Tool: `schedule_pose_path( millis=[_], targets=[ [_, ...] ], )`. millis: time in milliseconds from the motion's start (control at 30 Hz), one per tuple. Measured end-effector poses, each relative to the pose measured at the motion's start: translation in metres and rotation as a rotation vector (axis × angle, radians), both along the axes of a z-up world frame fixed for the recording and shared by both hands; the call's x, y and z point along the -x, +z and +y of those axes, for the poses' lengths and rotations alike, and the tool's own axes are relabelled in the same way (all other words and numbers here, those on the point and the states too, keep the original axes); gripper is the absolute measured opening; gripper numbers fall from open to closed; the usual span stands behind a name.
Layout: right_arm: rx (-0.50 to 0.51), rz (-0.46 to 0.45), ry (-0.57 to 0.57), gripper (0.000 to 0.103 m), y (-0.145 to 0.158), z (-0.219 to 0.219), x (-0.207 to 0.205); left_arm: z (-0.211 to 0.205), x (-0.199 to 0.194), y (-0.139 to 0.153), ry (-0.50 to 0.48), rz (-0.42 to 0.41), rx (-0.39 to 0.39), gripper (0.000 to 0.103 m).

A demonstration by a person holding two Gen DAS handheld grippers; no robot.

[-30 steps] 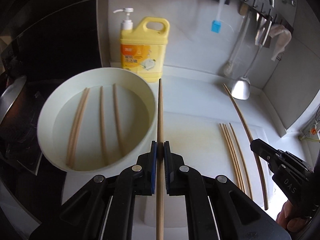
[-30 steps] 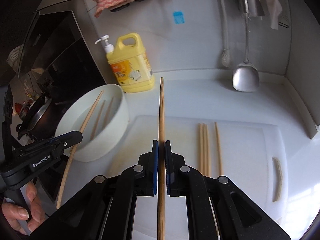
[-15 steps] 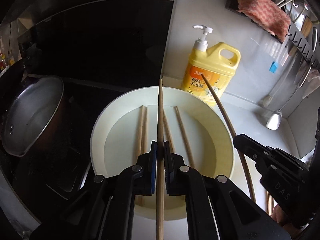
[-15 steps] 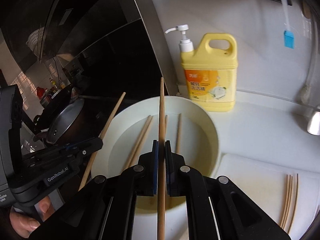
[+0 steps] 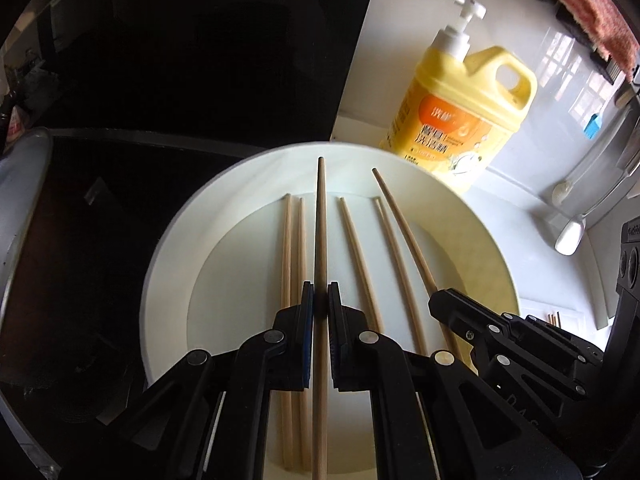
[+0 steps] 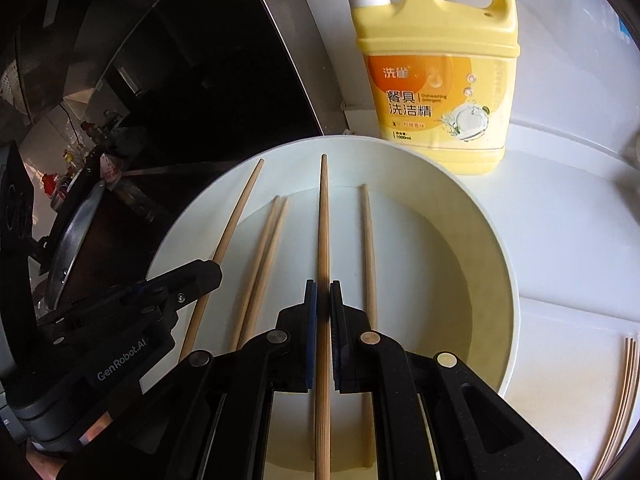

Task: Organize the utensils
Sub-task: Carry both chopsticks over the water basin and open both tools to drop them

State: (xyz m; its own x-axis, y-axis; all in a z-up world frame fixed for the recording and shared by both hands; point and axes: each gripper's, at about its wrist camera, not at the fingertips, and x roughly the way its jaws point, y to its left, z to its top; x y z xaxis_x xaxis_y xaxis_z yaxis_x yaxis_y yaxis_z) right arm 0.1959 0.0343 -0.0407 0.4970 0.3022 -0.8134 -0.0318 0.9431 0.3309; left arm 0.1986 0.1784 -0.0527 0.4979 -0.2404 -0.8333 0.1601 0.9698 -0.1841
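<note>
Over the white bowl (image 5: pixel 166 276), my left gripper (image 5: pixel 320 308) is shut on a wooden chopstick (image 5: pixel 320 220) that points away from me. Beside it on the right, my right gripper (image 5: pixel 438 302) grips another chopstick (image 5: pixel 400 220) slanting over the bowl. In the right wrist view that right gripper (image 6: pixel 323 296) is shut on its chopstick (image 6: pixel 323 220), above the bowl (image 6: pixel 506 280). The left gripper (image 6: pixel 210 274) shows at the left with its chopstick (image 6: pixel 236 224) over the rim. Several loose chopsticks (image 5: pixel 356 256) lie flat on the bowl's bottom (image 6: pixel 264 260).
A yellow dish soap bottle (image 6: pixel 436 80) stands right behind the bowl. A black cooktop with a metal pot (image 5: pixel 20 240) lies to the left. To the right is a white cutting board (image 6: pixel 560 360) with more chopsticks (image 6: pixel 624 380). Utensils (image 5: pixel 570 236) hang on the far right wall.
Both grippers have swung left from above the cutting board to above the bowl and come lower, each still holding its chopstick.
</note>
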Motion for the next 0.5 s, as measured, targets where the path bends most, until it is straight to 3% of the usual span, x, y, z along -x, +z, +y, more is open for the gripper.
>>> schedule_pose_path(
  millis=[500],
  targets=[
    [0.015,0.109,-0.027,0.006,-0.028,0.003,-0.009,-0.003,-0.021,-0.033,-0.020,0.100,-0.028,0.008]
  ],
)
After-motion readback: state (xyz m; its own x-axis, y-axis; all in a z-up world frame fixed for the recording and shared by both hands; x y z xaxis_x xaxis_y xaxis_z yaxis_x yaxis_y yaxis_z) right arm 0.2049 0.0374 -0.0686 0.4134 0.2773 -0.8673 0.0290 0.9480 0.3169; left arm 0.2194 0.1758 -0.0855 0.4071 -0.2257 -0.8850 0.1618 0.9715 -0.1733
